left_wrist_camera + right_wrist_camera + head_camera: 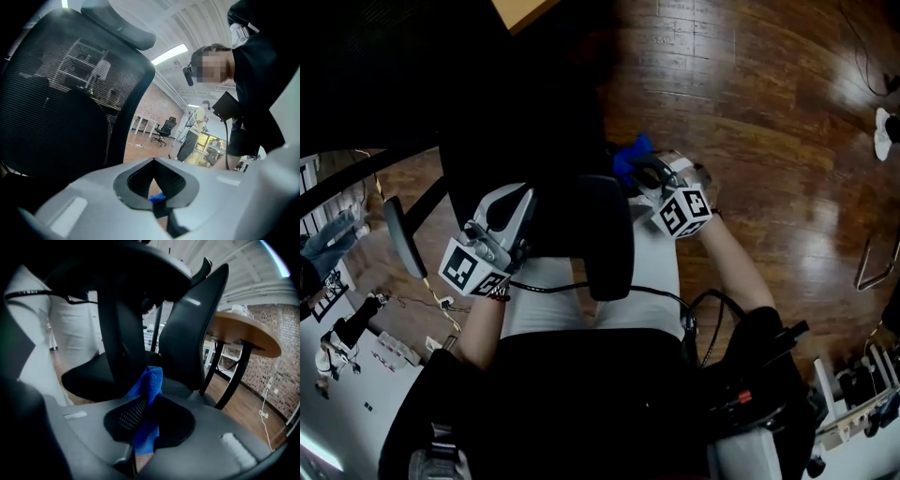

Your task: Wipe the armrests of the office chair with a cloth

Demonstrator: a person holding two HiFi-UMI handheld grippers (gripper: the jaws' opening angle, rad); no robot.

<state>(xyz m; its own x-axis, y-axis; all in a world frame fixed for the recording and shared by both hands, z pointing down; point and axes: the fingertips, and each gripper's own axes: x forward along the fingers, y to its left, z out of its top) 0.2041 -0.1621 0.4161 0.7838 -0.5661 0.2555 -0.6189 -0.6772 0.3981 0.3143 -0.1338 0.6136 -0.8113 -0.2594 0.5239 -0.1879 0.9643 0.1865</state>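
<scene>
While the right gripper (149,397) clamps the cloth (150,380) just beside the armrest (609,234), the left gripper (153,161) sits clenched, empty, opposite. Best press the cloth flat along its top.

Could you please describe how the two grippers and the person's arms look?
Both have grey plastic shells; the left gripper looks paler than the right gripper. Black dotted pads line their fingers. Each carries a white cube with black square markers. A black cable leads from the left one. Forearms are bare below black sleeves.
</scene>
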